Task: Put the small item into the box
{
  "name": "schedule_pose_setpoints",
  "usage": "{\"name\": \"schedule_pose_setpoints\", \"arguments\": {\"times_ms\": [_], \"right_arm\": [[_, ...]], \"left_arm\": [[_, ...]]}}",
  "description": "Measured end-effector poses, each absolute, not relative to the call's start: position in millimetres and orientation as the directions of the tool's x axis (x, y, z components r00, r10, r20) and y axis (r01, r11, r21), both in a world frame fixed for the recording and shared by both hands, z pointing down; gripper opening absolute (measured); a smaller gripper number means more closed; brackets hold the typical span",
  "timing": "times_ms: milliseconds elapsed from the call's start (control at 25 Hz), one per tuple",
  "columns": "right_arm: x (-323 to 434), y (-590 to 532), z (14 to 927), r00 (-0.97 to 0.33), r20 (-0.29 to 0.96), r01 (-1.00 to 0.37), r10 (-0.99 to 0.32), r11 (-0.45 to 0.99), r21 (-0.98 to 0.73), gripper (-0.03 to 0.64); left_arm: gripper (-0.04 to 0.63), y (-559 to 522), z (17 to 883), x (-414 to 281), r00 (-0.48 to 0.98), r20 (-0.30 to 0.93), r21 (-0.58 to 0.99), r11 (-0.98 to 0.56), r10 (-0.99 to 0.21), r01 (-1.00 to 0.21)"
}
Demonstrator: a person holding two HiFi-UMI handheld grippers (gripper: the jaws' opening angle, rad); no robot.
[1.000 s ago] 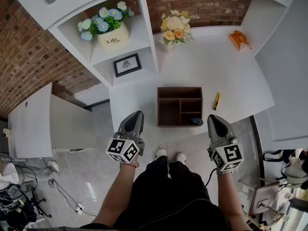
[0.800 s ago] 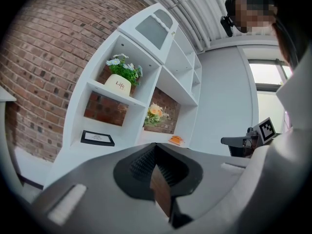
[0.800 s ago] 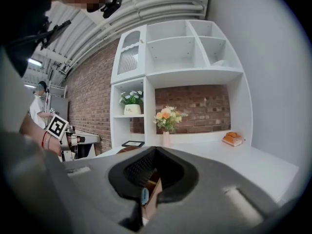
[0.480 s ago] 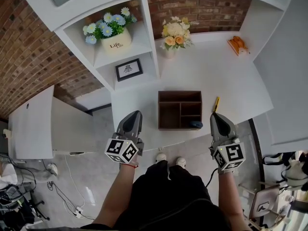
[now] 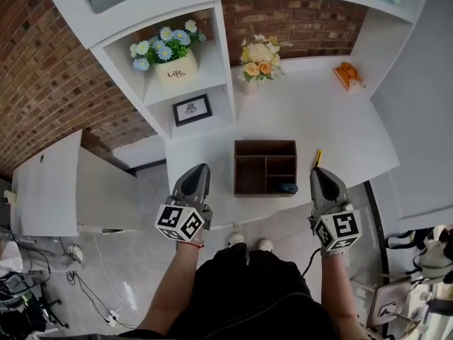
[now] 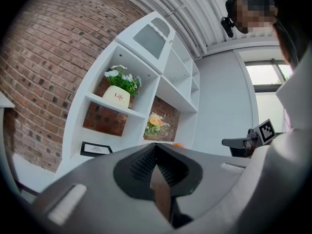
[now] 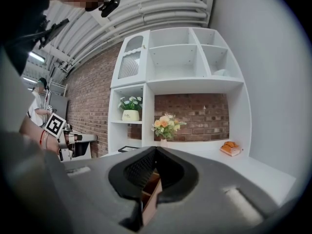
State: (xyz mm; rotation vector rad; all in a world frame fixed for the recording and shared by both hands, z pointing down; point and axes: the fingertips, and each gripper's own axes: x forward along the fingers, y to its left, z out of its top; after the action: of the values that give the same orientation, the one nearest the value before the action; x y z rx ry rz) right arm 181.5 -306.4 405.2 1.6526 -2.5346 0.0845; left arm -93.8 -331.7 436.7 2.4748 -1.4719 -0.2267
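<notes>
Grey left hand-held gripper (image 5: pixel 201 168) and right hand-held gripper (image 5: pixel 318 173) both closed, empty, near tabletop (image 5: pixel 311 112) edge. Wooden box (image 5: pixel 265 144) holds one dark item (image 5: pixel 287 188), near-right compartment. Yellow pen-like item (image 5: pixel 318 159) lies at its 3 o'clock, judged still to load.

Only word I can actually read is "Life", printed on the white flower pot (image 5: pixel 177 70) up on the shelf (image 5: pixel 207 83). The framed print (image 5: pixel 192 110) below has markings, way too small to read.
</notes>
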Motion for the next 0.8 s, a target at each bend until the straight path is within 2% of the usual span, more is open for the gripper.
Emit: {"name": "schedule_pose_setpoints", "arguments": {"times_ms": [800], "right_arm": [[182.5,-307.7,398.4,-0.386,0.106,-0.921,-0.916,0.389,0.016,0.003]], "left_arm": [[0.003,-336.7,427.3,-96.5,0.482,-0.03,0.283,-0.47,-0.876,-0.836]]}}
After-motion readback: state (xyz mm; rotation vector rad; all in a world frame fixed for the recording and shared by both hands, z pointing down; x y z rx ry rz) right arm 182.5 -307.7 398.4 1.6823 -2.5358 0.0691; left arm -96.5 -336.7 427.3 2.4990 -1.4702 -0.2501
